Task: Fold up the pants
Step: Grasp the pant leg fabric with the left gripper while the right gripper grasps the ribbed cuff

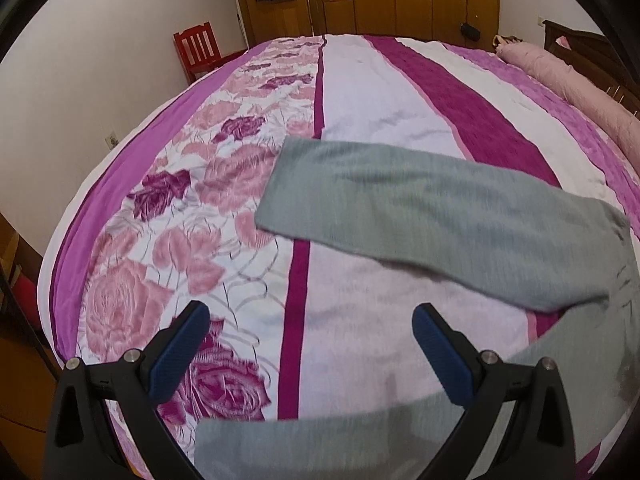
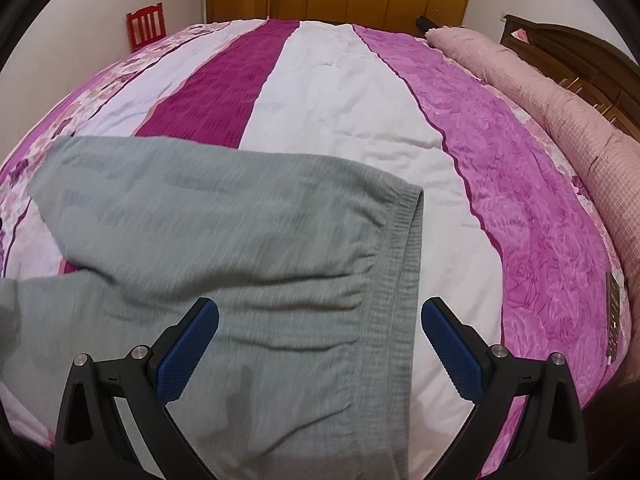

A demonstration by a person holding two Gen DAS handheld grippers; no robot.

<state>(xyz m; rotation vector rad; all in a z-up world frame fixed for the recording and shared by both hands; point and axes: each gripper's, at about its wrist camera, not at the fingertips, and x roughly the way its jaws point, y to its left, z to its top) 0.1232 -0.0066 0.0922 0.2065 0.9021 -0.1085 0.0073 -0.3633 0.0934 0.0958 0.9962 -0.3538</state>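
**One pair of pants, two open tools**

One pair of grey pants [image 2: 224,248] lies spread on the bed [image 2: 340,92], filling the lower left of the right wrist frame, waistband right of centre. Its two legs cross the left wrist frame. The left tool [image 1: 311,350] and right tool [image 2: 320,344] both gape wide, gripping nothing. One red chair [image 1: 198,50] stands at upper left.

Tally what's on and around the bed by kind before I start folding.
Grey pants: 1, spread on the bedspread
Pink rolled quilt: 1
Red chair: 1
Grippers: 2, left gripper and right gripper, both open and empty
Total: 5
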